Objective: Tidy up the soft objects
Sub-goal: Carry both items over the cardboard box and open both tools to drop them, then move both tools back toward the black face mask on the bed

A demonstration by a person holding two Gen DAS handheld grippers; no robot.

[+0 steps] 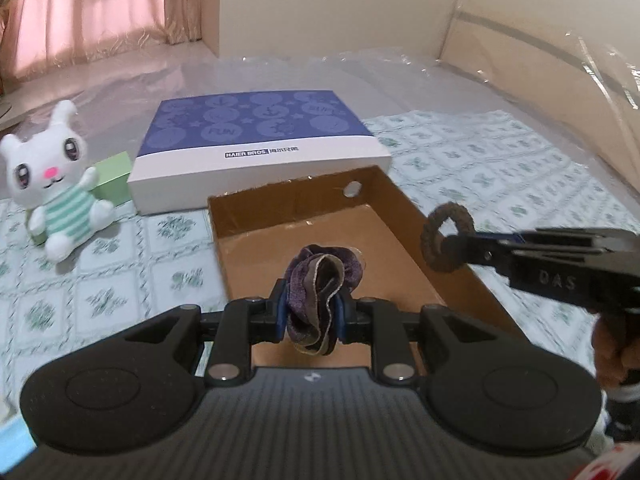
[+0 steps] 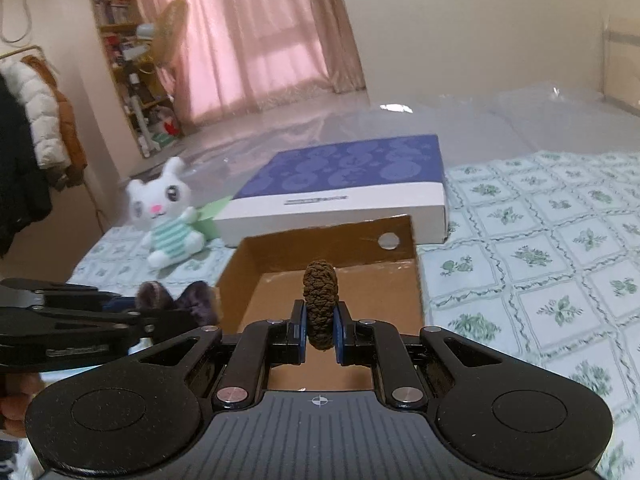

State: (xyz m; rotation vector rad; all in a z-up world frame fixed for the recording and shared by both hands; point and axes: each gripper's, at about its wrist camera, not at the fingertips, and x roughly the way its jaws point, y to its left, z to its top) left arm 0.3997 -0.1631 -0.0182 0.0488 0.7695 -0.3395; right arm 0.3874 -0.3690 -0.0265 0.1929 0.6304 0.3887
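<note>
Looking down the left wrist view: left gripper (image 1: 312,314) is clamped on a purple velvet scrunchie (image 1: 318,298), pads pressing its lower part from both sides. Scrunchie stands on edge, folds running up-and-away along the finger line, top poking above the fingertips, bottom hanging below them. It sits over the near half of the open cardboard box (image 1: 404,216), off the box floor. Gripper is pitched downward toward the box interior. Right gripper (image 1: 454,246) comes in from the right edge, fingers pointing left and roughly level, pinching a brown braided hair tie (image 1: 446,238) at its lower right; ring stands upright, its opening facing this camera, over the box's right wall. A hand (image 1: 612,356) shows below that gripper's body.

Right wrist view: right gripper (image 2: 320,330) closed on the brown hair tie (image 2: 321,300), seen edge-on here, long axis vertical, rising above the fingertips, over the near part of the box (image 2: 404,228). Tool tilts down at the box. Left gripper (image 2: 160,320) enters from the left, fingers pointing right; purple scrunchie (image 2: 176,296) bunched at its tip, just beside the box's left wall.

Background: blue-and-white flat box (image 1: 260,172) behind the cardboard one, white plush rabbit (image 1: 56,184) to the left against a green block (image 1: 114,178).
</note>
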